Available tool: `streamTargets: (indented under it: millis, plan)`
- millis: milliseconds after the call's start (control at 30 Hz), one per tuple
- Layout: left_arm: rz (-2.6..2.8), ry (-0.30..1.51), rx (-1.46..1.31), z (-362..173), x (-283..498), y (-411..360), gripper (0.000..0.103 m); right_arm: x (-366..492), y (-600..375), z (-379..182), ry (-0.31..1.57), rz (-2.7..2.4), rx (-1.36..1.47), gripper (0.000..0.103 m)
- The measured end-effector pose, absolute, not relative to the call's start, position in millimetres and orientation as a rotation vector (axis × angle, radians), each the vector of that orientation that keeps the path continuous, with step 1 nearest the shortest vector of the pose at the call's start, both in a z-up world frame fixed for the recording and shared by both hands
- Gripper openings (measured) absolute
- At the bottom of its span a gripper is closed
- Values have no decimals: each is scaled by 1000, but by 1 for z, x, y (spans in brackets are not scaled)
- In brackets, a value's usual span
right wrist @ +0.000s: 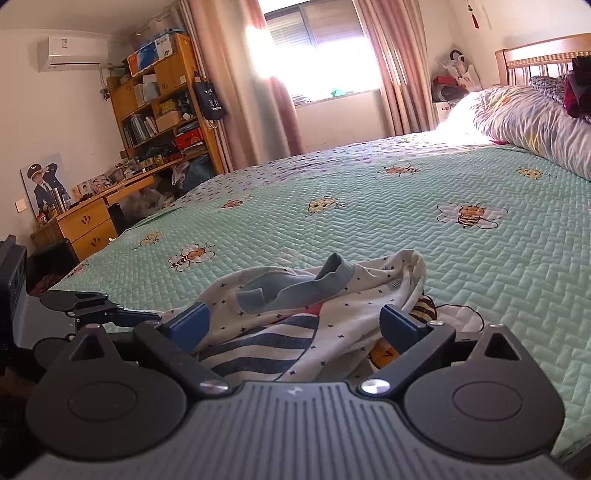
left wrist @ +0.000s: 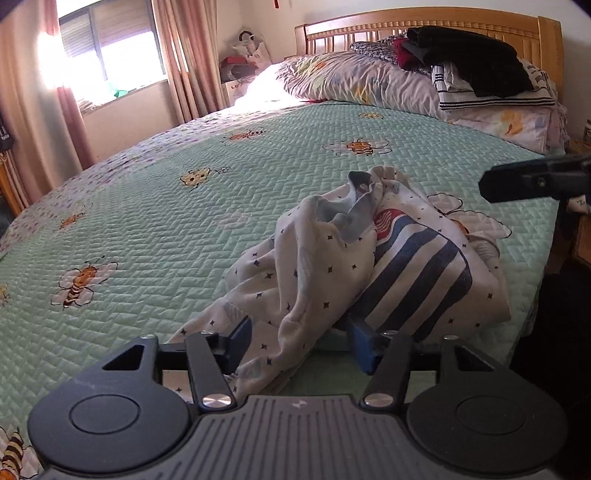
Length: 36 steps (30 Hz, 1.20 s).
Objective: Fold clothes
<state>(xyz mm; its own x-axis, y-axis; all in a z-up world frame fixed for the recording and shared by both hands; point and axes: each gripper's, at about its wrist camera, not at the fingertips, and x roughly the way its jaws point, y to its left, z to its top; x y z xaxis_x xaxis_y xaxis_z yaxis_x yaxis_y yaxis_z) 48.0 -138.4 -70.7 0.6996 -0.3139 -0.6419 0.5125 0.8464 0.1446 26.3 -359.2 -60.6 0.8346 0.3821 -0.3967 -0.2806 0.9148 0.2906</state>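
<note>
Left gripper (left wrist: 299,343): blue pads about half open, a fold of the crumpled shirt (left wrist: 369,258) draped between them. Left pad (left wrist: 240,334) shows clear of the cloth; the right pad is partly buried, so no pinch is confirmed. Reading it as cloth straddled, not gripped.

Right gripper (right wrist: 291,325): jaws wide apart, pads either side of the shirt's near edge, nothing held. Its left pad (right wrist: 190,321) sits at the white star-print fabric and its right pad (right wrist: 400,325) by the hem, neither pressing.

The shirt (right wrist: 314,302) is white with small dark stars, a navy-striped chest print and a pale blue collar (right wrist: 295,288). It lies bunched at the near edge of the bed, on the green quilted bee-print bedspread (left wrist: 166,229). The collar is turned up at the top of the heap.

Step in hand, as I judge it: taking first hold so the shirt can be lifted and spread flat; no folding has started.

To do it well:
- Pinch a single layer, ideally at the shoulders or hem corners, not a wad.
- Place the two grips well apart on the same edge, then draw outward to pull it taut.
- Spread toward the open middle of the bedspread; the near edge risks the shirt sliding off.

Farther back: a floral pillow (left wrist: 369,81), a stack of clothes (left wrist: 472,70) against the wooden headboard (left wrist: 443,26), and a curtained window (right wrist: 325,51).
</note>
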Motion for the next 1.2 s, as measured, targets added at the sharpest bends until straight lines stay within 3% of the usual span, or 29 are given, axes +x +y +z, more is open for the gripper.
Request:
streamTargets:
  millis: [67, 133, 200, 333, 567, 733, 1000, 1200]
  plan:
    - [-469, 664, 324, -75, 56, -141, 56, 27, -365, -65, 471, 344, 244, 98]
    - [-468, 680, 337, -78, 62, -146, 45, 29, -372, -70, 478, 335, 265, 98]
    - [-472, 690, 346, -80, 65, -150, 13, 32, -379, -76, 484, 323, 288, 98]
    - [-453, 652, 330, -72, 67, -151, 10, 34, -385, -85, 492, 307, 320, 98]
    - [-263, 417, 126, -6, 51, -103, 9, 38, -393, -92, 503, 287, 328, 98]
    - [-249, 506, 79, -27, 31, -82, 9, 47, -388, -85, 484, 325, 209, 98]
    - [-266, 669, 22, -79, 18, -67, 10, 83, -342, -56, 288, 421, -337, 97]
    - [-267, 658, 6, -79, 20, -60, 10, 154, -332, -53, 409, 594, -437, 89]
